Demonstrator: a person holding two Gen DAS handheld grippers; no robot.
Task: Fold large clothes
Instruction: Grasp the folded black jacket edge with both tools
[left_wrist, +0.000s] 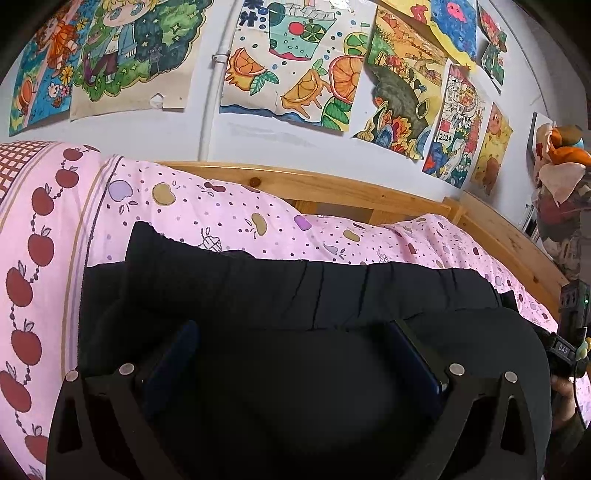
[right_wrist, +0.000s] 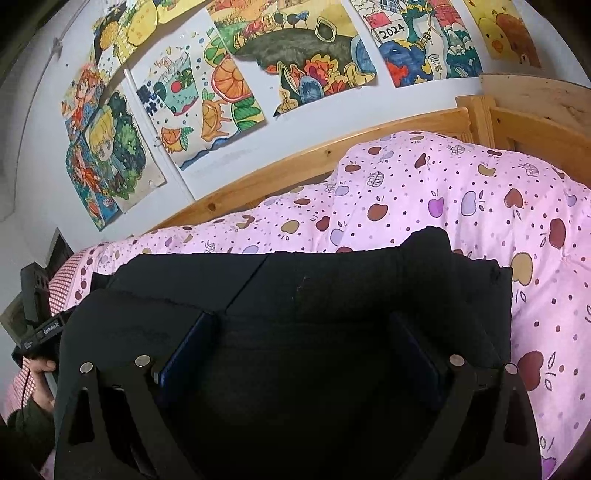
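Both jaws spread wide and holding nothing, the left gripper (left_wrist: 291, 354) and right gripper (right_wrist: 301, 345) hover over the black garment (left_wrist: 332, 291) lying mid-fold along the bed's (left_wrist: 207, 218) near edge, so next probably comes pinching an edge to fold.

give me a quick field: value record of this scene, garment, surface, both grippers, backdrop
garment: black garment spread flat, partly folded, layered edges visible
surface: pink apple-print quilt on a bed with a wooden frame
left gripper: left gripper open, fingers spread over the black fabric, nothing held
right gripper: right gripper open, over the same garment, nothing held
backdrop: white wall with colourful drawings
contact: cannot tell whether the fingertips touch the cloth
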